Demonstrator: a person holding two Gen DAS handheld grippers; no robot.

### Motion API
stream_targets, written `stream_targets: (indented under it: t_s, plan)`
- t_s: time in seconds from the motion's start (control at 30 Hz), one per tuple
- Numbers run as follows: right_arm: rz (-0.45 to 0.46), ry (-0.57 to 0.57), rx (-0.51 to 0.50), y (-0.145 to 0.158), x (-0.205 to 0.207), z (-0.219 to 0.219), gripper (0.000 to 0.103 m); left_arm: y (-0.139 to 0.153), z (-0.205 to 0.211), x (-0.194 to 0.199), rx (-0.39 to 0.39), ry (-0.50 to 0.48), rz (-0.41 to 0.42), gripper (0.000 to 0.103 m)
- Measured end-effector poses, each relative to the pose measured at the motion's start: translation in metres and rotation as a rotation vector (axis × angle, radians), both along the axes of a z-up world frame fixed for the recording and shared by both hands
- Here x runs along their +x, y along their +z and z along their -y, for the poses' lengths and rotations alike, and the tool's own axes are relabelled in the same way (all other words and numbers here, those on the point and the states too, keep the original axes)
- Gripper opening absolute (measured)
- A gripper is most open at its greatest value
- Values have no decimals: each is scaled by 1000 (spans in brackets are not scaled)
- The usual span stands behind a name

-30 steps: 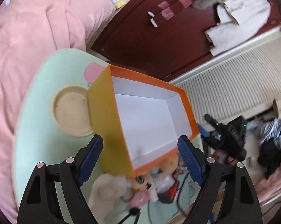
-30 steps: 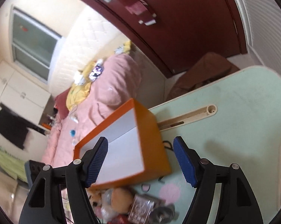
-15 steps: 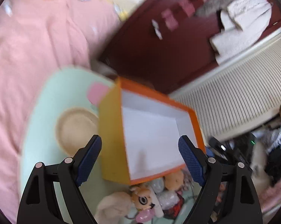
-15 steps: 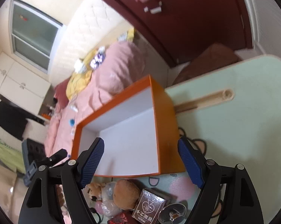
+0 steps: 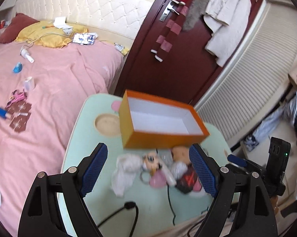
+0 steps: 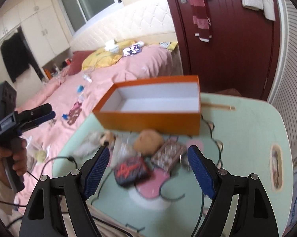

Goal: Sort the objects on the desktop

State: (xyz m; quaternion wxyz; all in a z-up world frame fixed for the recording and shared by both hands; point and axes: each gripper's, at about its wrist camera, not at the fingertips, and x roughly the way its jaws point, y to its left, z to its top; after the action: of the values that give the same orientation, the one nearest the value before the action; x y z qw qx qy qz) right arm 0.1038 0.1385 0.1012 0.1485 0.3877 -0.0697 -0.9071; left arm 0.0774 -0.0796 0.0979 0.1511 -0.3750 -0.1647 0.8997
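An open orange box (image 5: 162, 136) with a bare white inside stands on the mint-green table (image 5: 77, 142), well apart from both grippers. In front of it lies a blurred heap: a white plush (image 5: 124, 169), a doll head (image 5: 150, 160), a brown plush (image 6: 148, 141), a dark pouch with red print (image 6: 131, 169) and a small patterned box (image 6: 169, 154). My left gripper (image 5: 147, 150) hangs open above the heap with nothing between its fingers. My right gripper (image 6: 148, 152) is open too, also above the heap. A hand (image 6: 12, 158) holds the left gripper (image 6: 47, 110) out over the bed.
A black cable (image 5: 130, 205) runs over the table's near edge. A pink bed (image 5: 49, 83) strewn with small items lies left of the table. Behind the table are a dark red door (image 5: 168, 69) and a white slatted wall (image 5: 247, 83). The tabletop has a round recess (image 5: 107, 123).
Both grippers have drawn back and up from the orange box, which stays on the table. The heap of small things now shows between the jaws. The right jaws stand a little wider.
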Motion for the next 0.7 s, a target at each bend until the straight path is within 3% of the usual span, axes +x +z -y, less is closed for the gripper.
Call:
stream_targets:
  t_s: [0.2, 0.33, 0.47, 0.5, 0.53, 0.57, 0.7]
  plan:
    - [71, -95, 199, -46, 2, 16, 82, -53, -42, 22, -186, -41, 89, 85]
    - [160, -114, 281, -67, -7, 18, 82, -70, -59, 19, -280, -26, 118, 85]
    - [172, -151, 292, -73, -15, 14, 86, -82, -66, 10, -336, 20, 150, 85]
    - [170, -161, 292, -74, -18, 12, 93, -86, -69, 9, -353, 20, 153, 86]
    - [170, -169, 284, -76, -19, 10, 100, -88, -73, 10, -372, 16, 144, 89]
    - [171, -175, 269, -79, -20, 7, 102, -90, -76, 10, -391, 13, 135, 99]
    - [160, -178, 265, -79, -19, 6, 103, -93, -80, 11, -421, 8, 117, 103]
